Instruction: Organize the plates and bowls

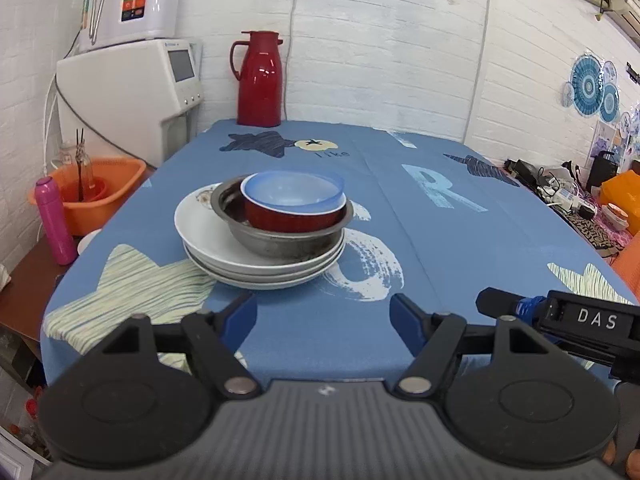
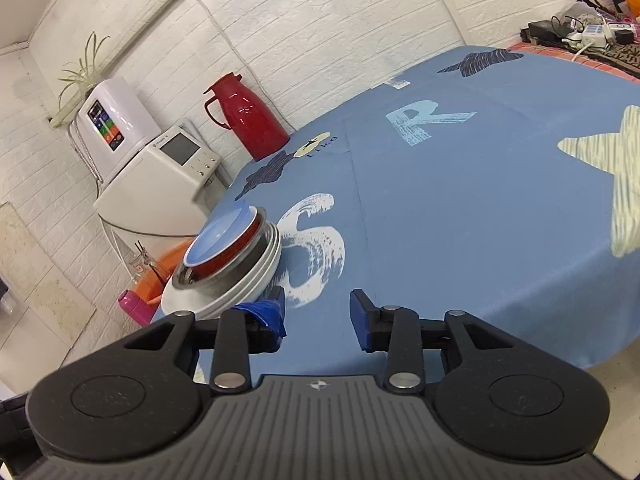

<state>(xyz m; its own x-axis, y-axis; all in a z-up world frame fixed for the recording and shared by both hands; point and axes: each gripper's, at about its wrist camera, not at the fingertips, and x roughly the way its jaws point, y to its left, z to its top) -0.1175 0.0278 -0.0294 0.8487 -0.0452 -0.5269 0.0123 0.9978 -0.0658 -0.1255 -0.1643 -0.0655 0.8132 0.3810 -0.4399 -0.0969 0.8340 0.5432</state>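
Nearest, the left gripper [image 1: 323, 316] and the right gripper [image 2: 318, 312] hover over the near edge of the blue-clothed worktop [image 1: 460, 248], fingers spread and empty. Beyond, toward the left edge, white plates [image 1: 208, 236] carry a metal bowl [image 1: 280, 240], a red bowl [image 1: 292, 218] and a blue bowl [image 1: 294, 190]. A red flask [image 1: 259, 80] stands at the far edge.

We see a red thermos jug [image 1: 259, 80] at the table's far edge on the blue printed tablecloth [image 1: 440, 240]. Off the left edge sit an orange basin [image 1: 100, 196], a pink bottle [image 1: 54, 220] and white appliances [image 1: 132, 92].
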